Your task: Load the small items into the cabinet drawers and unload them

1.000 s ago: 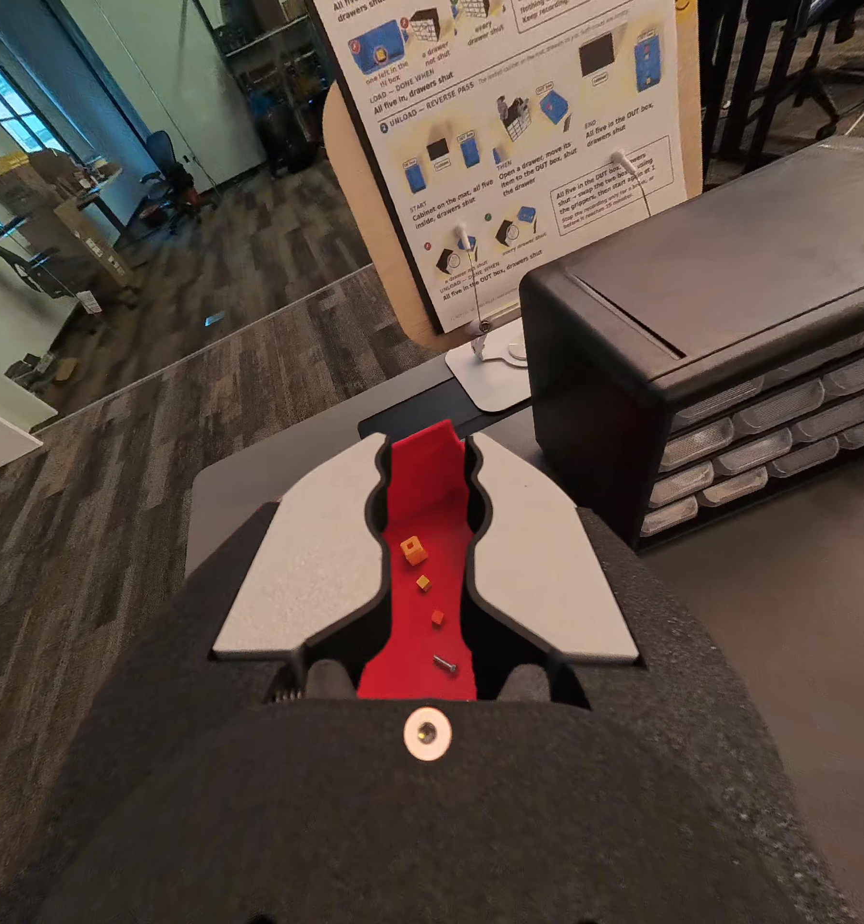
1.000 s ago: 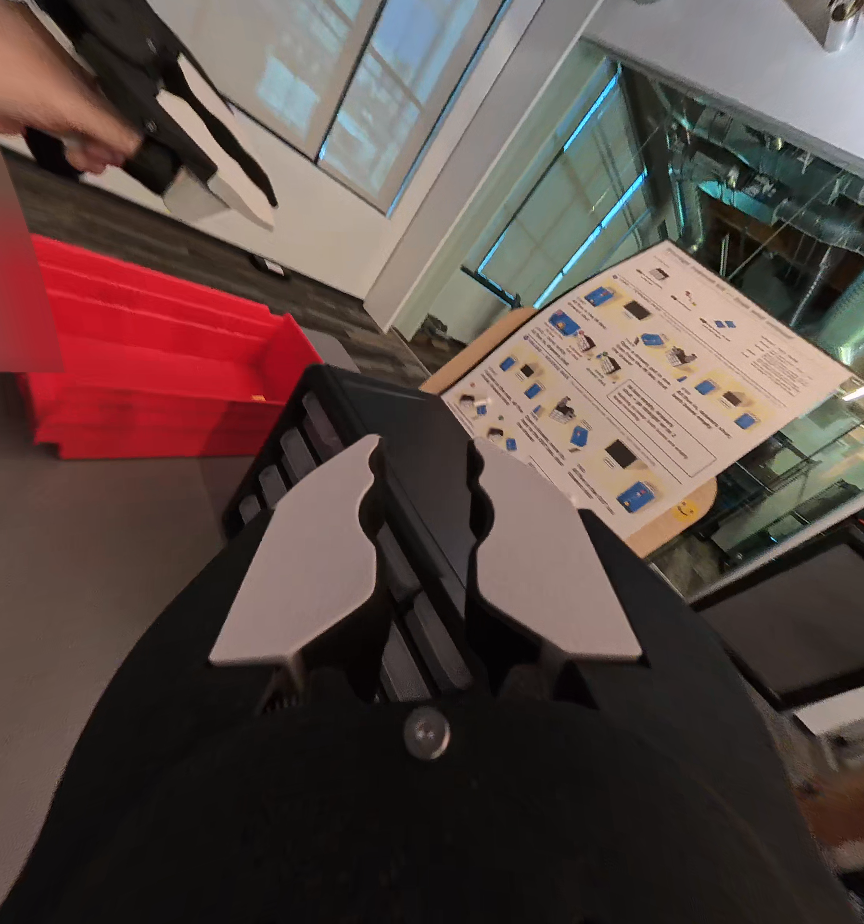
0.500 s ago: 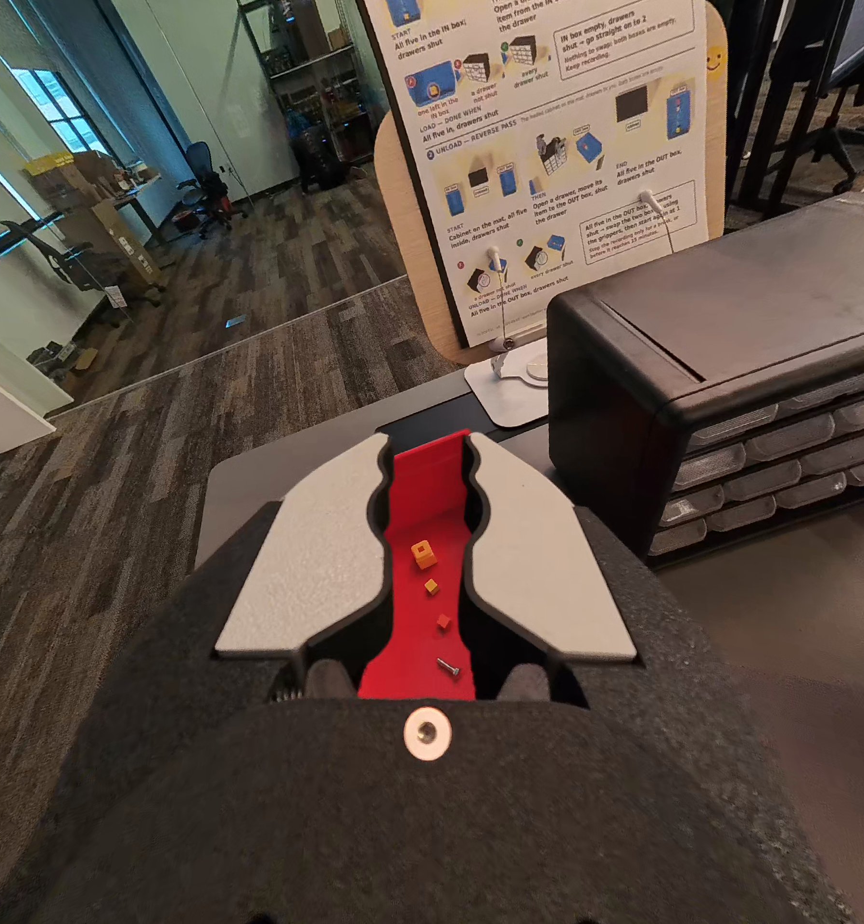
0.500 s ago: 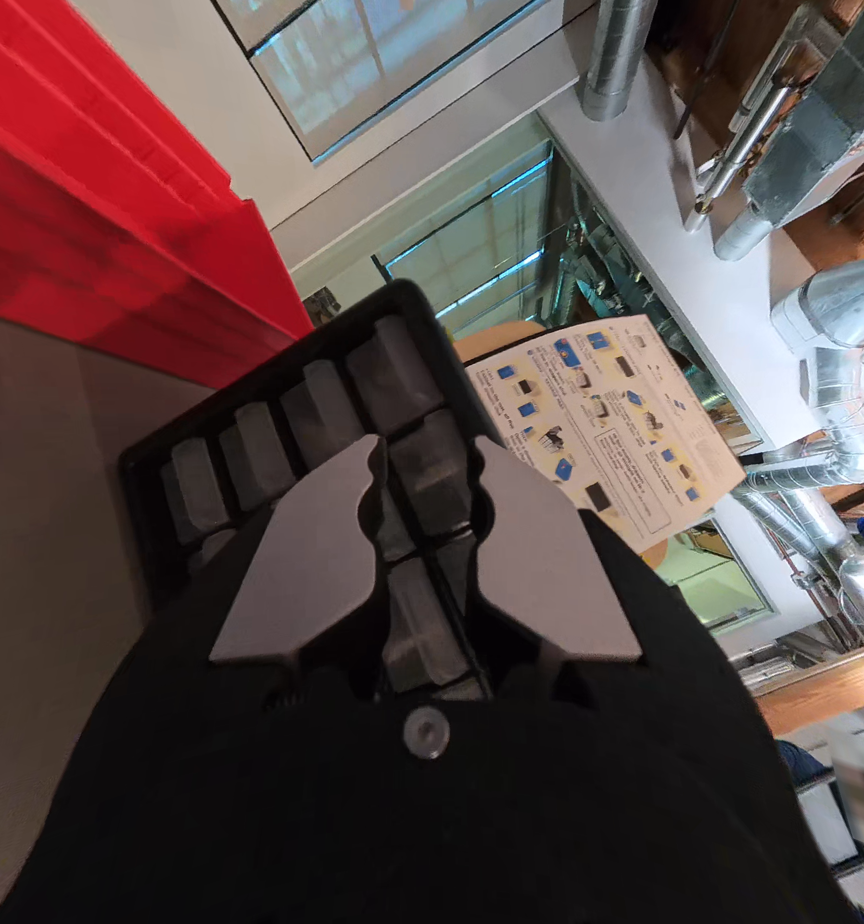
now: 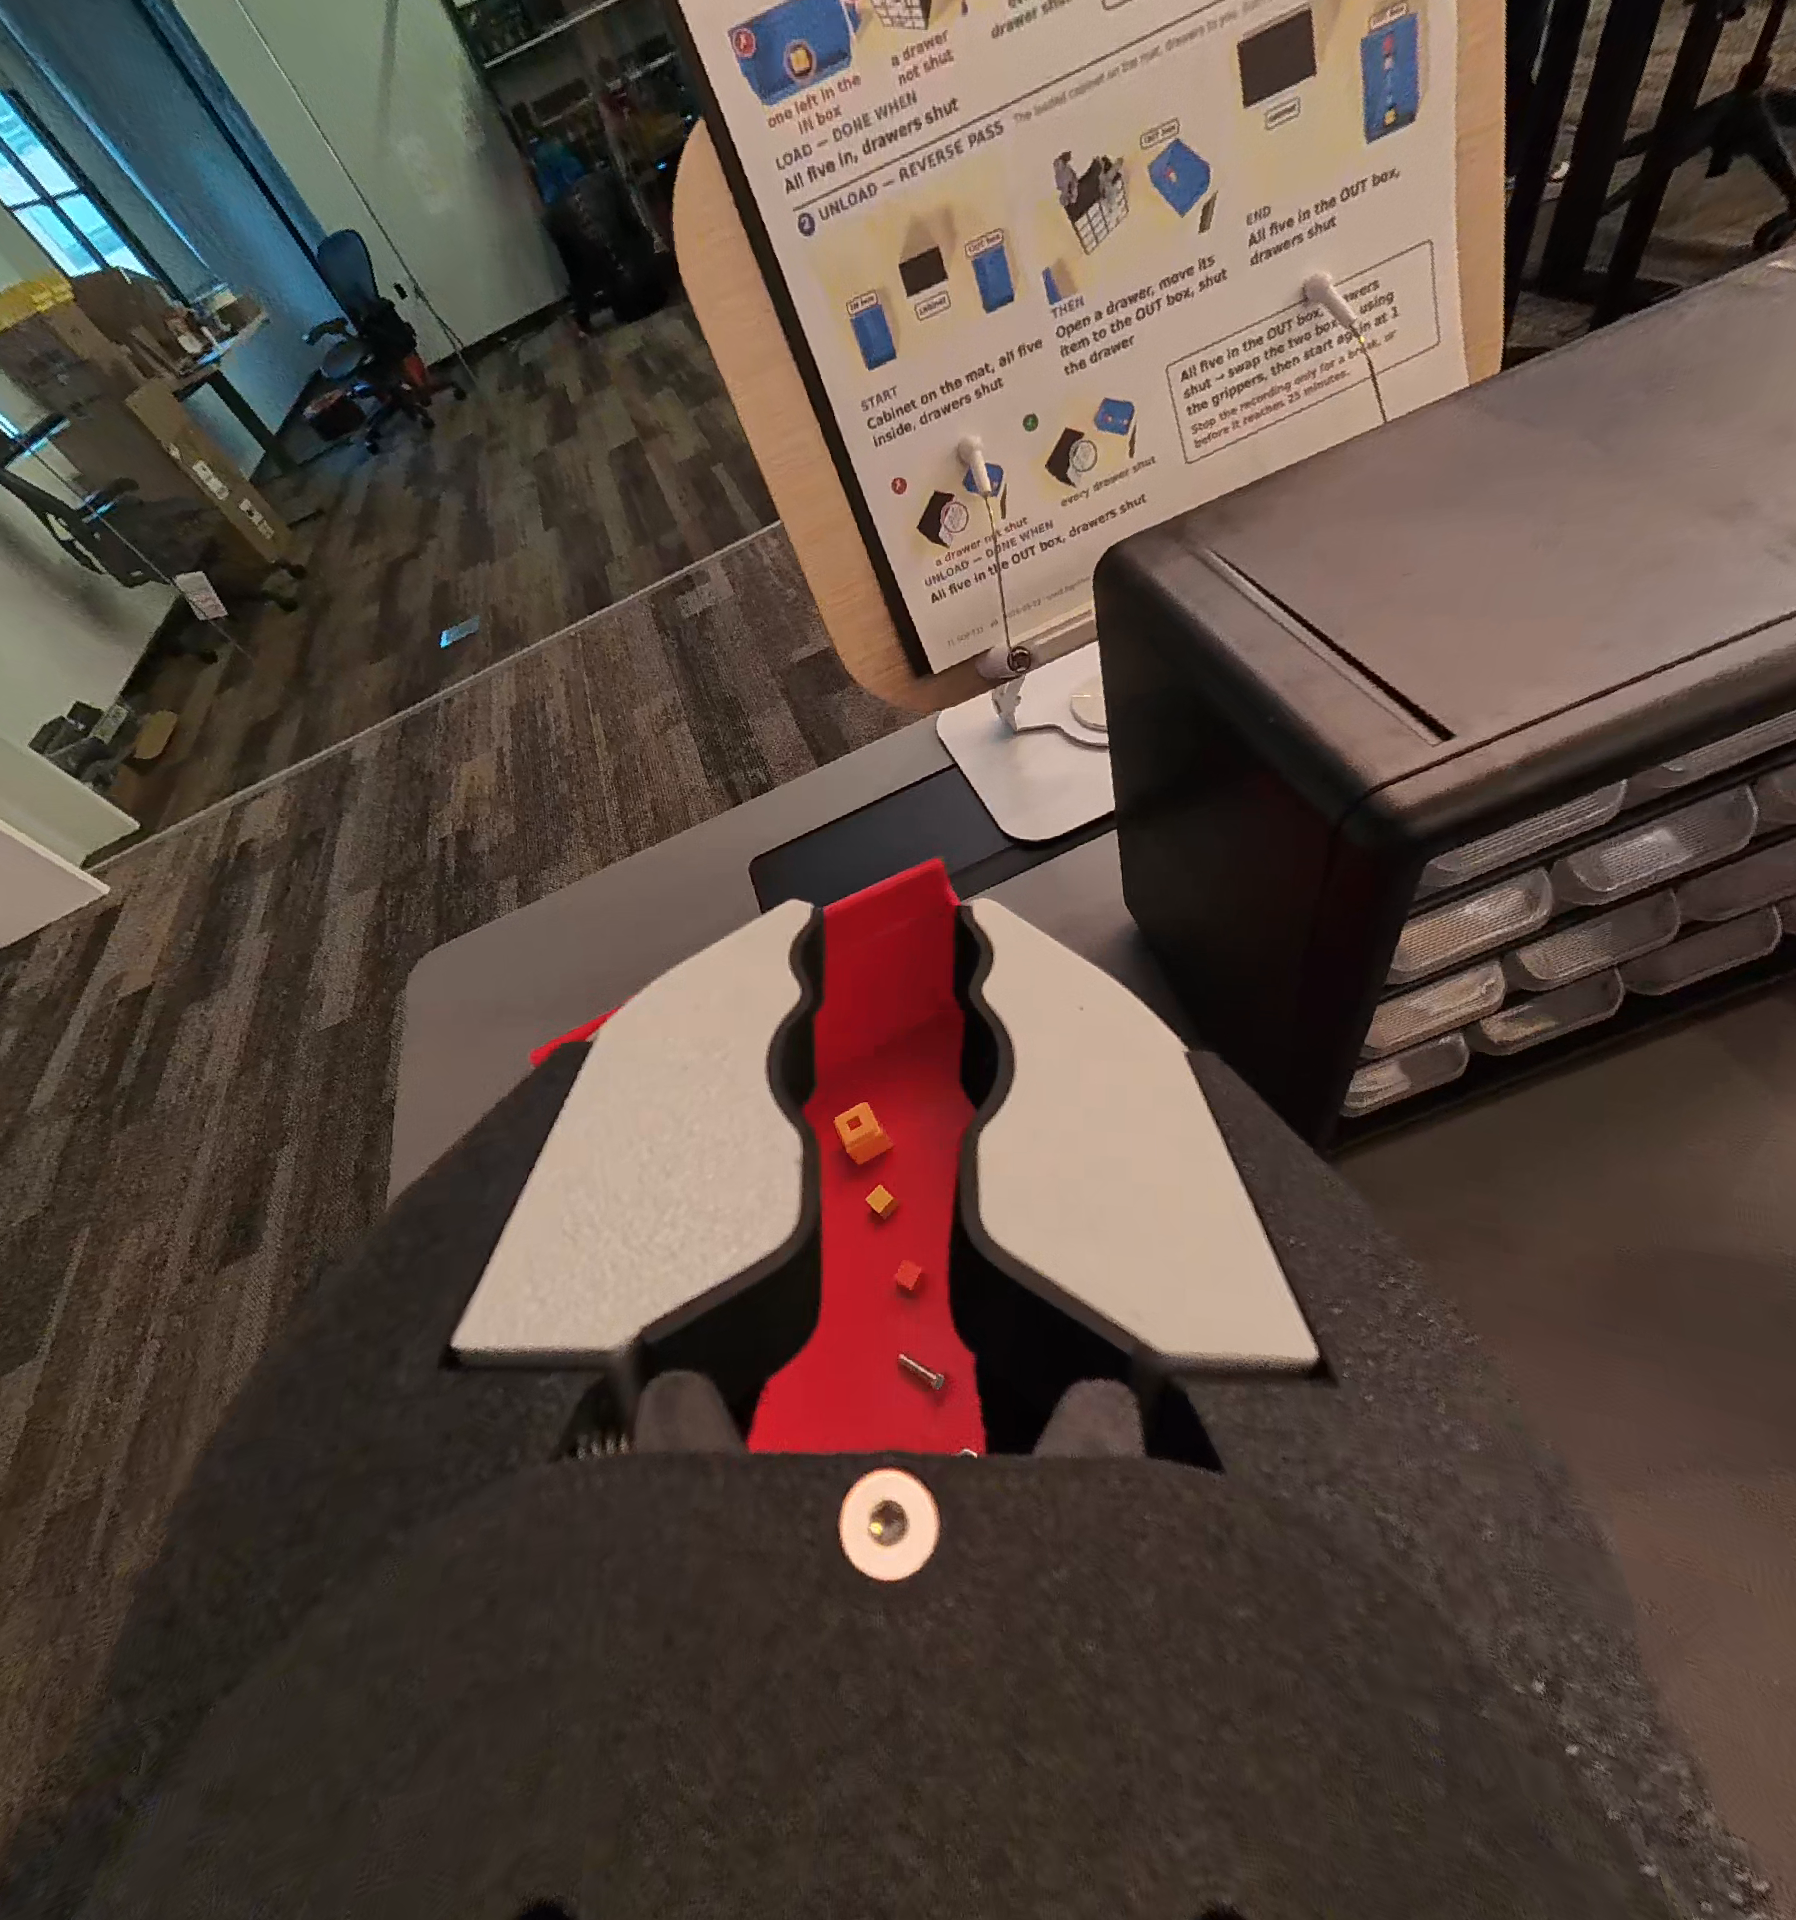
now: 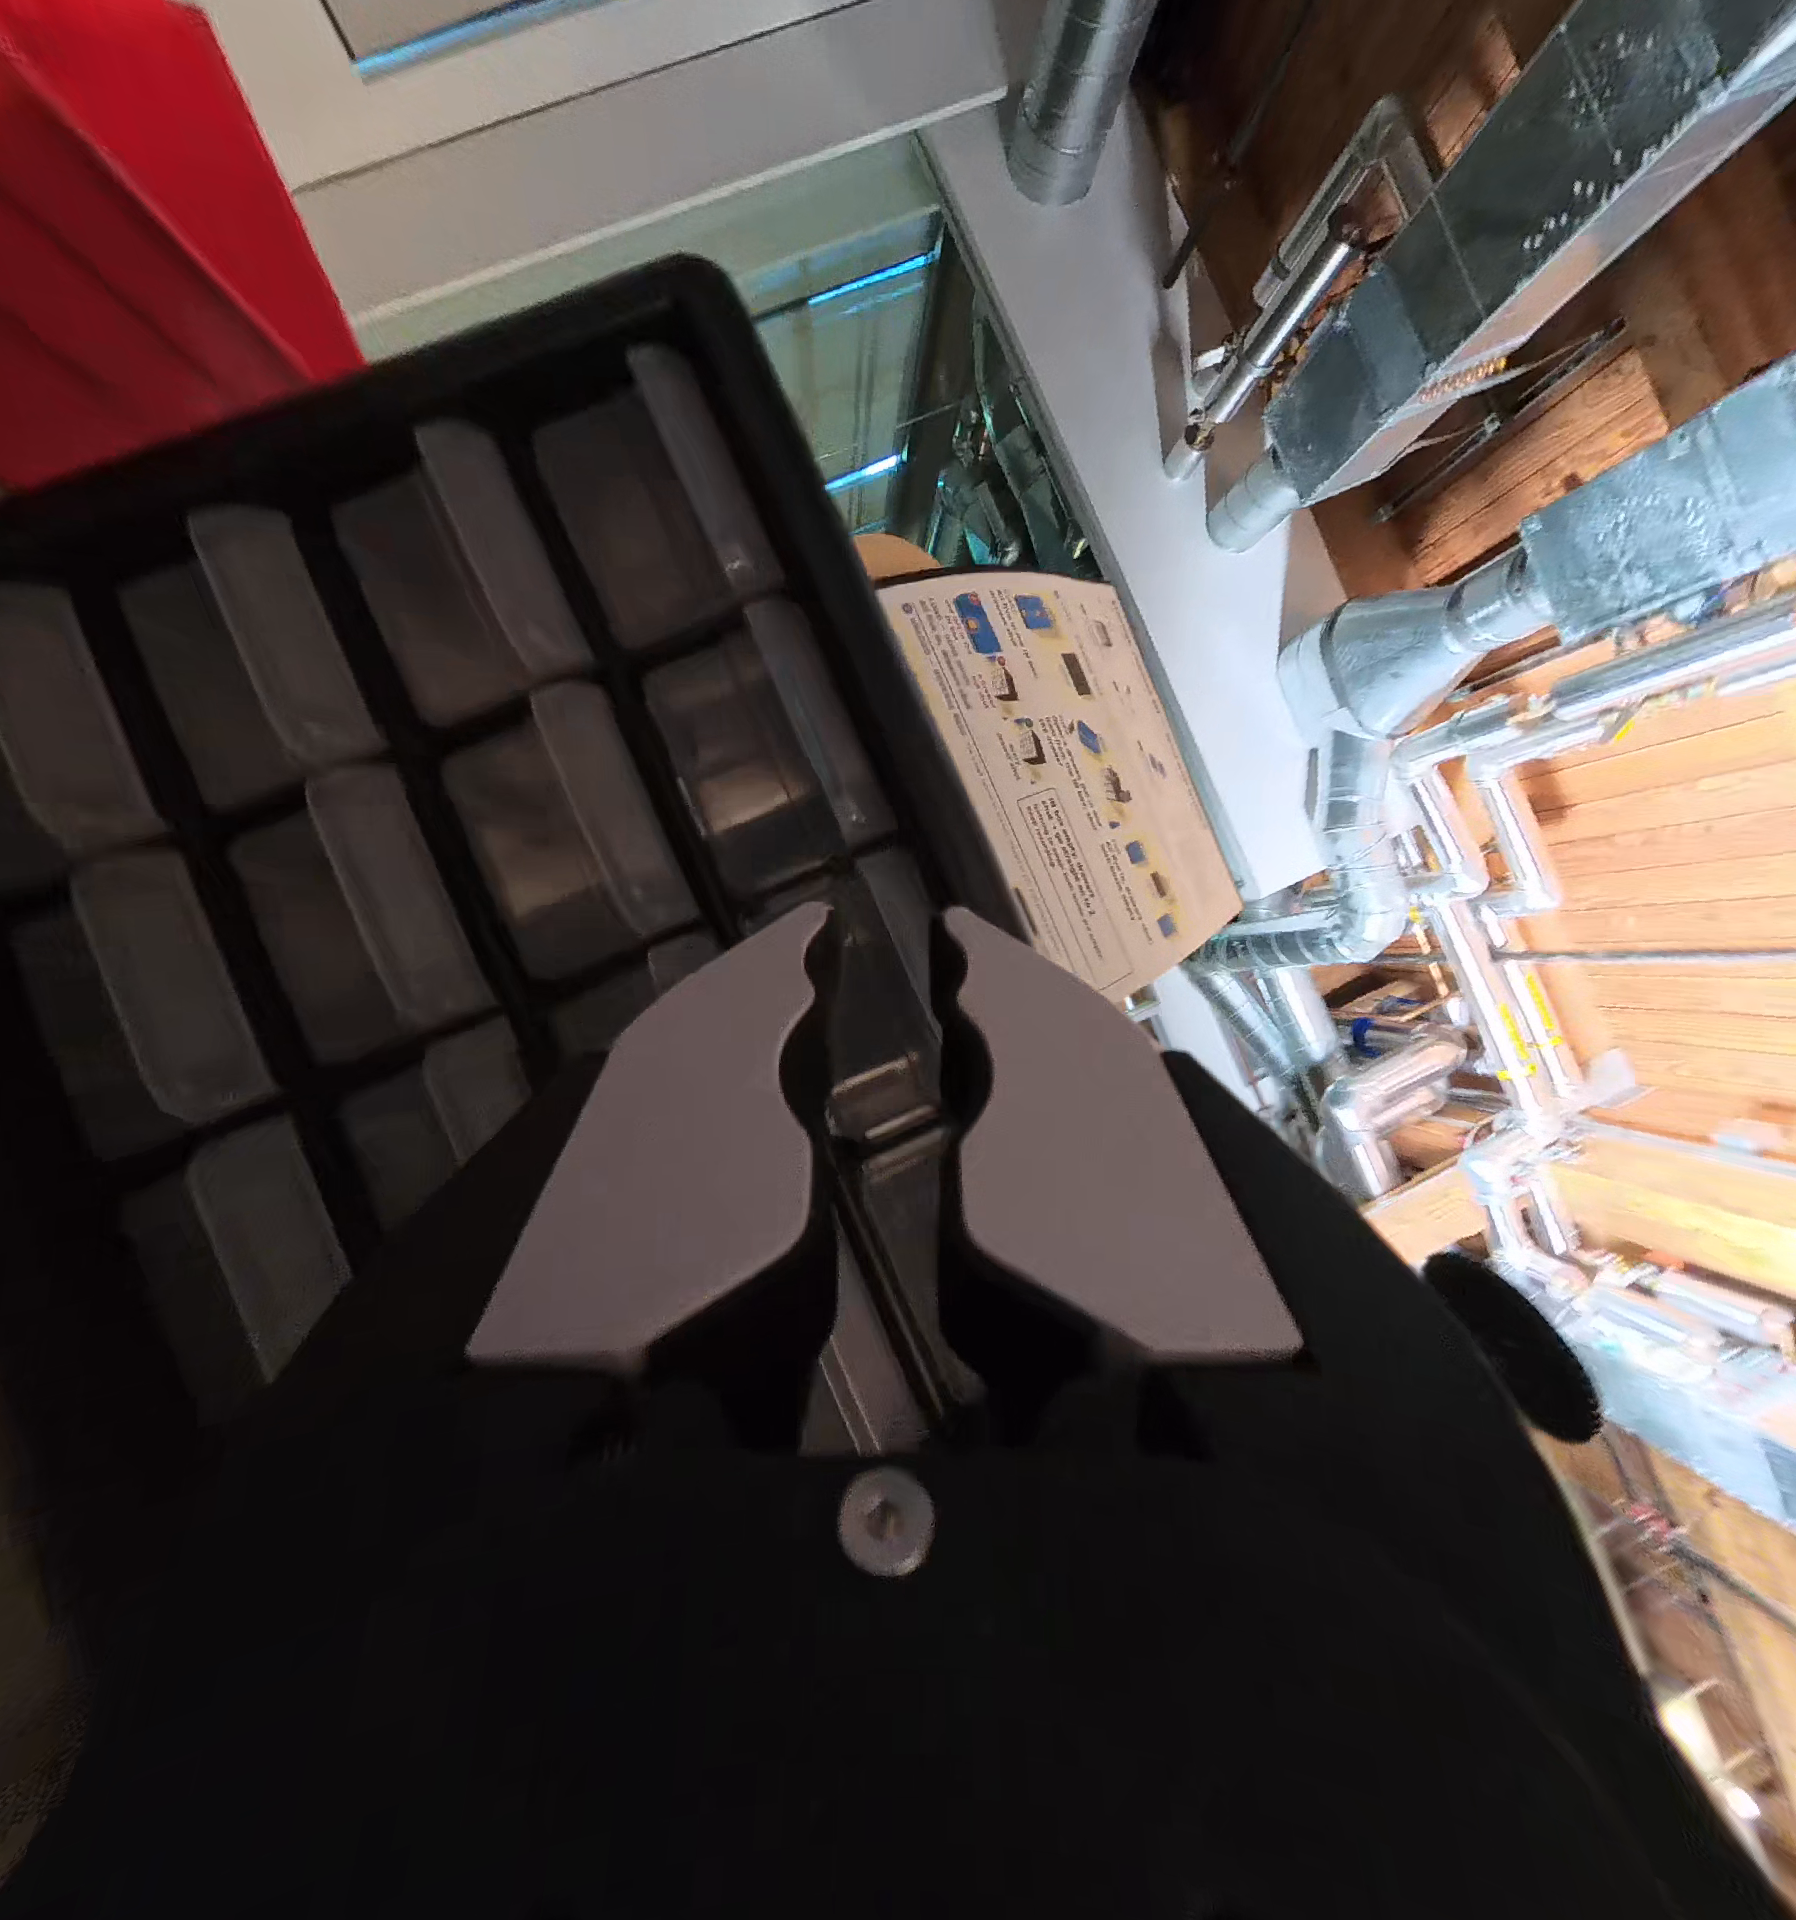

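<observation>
**Tiny parts left of the cabinet, one drawer lined up at its far end**

Left of the cabinet (image 5: 1496, 644), near its side wall, sits the red bin (image 5: 889, 997). The left tool (image 5: 889, 914) hangs over it with its jaws spread and nothing between them. On the bin floor I count four small items, each apart from the next: a larger orange cube (image 5: 858, 1135) with a hole in its top, a small yellow cube (image 5: 880, 1200), a small orange cube (image 5: 908, 1276) and one screw (image 5: 920, 1374). A fifth may lie under the tool body, but I cannot tell.

These pieces are small against the broad fingers, so a pinch slightly off line would likely flick a cube aside. The screw could roll away or slip out on the way to the cabinet.

The cabinet front shows four rows of clear drawers, all shut as far as I can tell. Behind the cabinet stands one instruction poster (image 5: 1081, 312).

At the cabinet's front, the right tool (image 6: 883, 925) is spread on either side of an end drawer (image 6: 878, 1101), not yet clamped on it. This view is blurred and steeply tilted. A skewed pull could jam the drawer, drag the cabinet across the surface, or bring the drawer right out.
</observation>
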